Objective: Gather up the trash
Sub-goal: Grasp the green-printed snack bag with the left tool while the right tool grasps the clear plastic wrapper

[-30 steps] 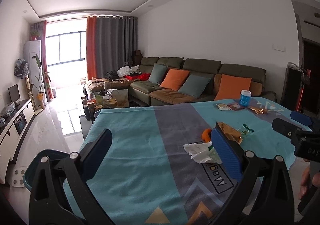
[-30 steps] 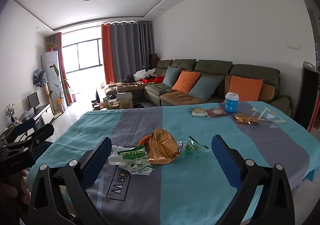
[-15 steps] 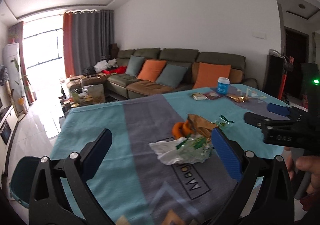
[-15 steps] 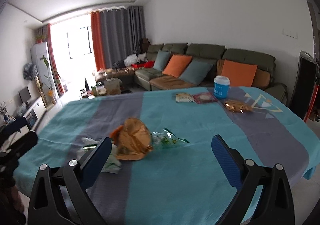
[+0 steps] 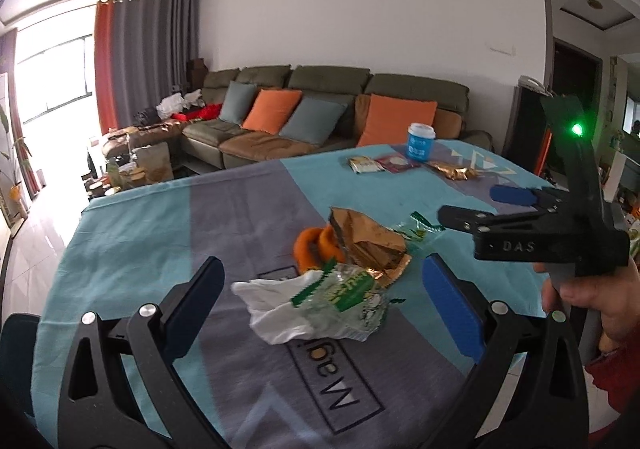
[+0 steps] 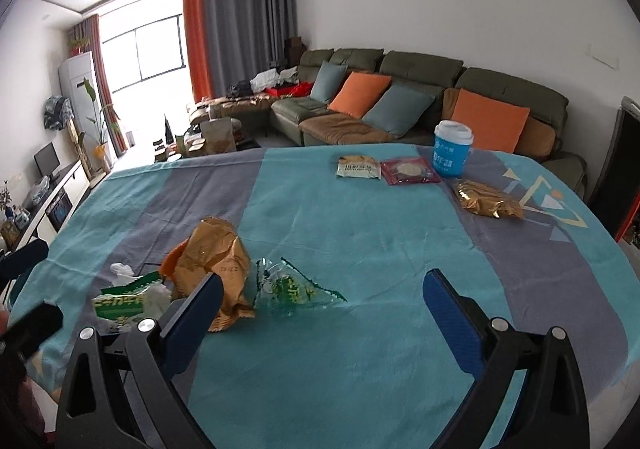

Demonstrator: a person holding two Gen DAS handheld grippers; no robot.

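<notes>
1. Left wrist view: it's a living room, with a long green sofa (image 5: 332,89) with orange and grey-blue cushions along the back wall, curtains and a bright window to the left. The counter (image 5: 140,217) wears a teal and grey cloth with a printed label patch.
2. Same view, the trash: a crumpled white tissue (image 5: 276,309) sits touching a green-and-white wrapper (image 5: 348,293), with a gold foil bag (image 5: 368,241) and some orange peel (image 5: 314,247) right behind. All of it is on the cloth, nothing picked up yet I'd say.
3. The left tongs (image 5: 320,305) are spread wide and empty, hovering with the tissue and wrapper between the blue pads. Looks like a first grab is being lined up, just my guess.
4. The right tongs (image 5: 472,209) show from the side here, held in a hand (image 5: 592,301), also empty.
5. Right wrist view: same room from the other side, with a TV stand and a plant by the window. The right tongs (image 6: 320,313) are spread with nothing between them, and a clear green-print wrapper (image 6: 288,289) lies just ahead, beside the foil bag (image 6: 218,269).
6. Far end of the counter: a blue cup (image 6: 452,149), a pale packet (image 6: 358,168), a red packet (image 6: 408,171) and a gold packet (image 6: 486,199). Can't tell whether those count as trash.
7. I can't pick out a bin for certain in either view, so basically everything's left to do.
</notes>
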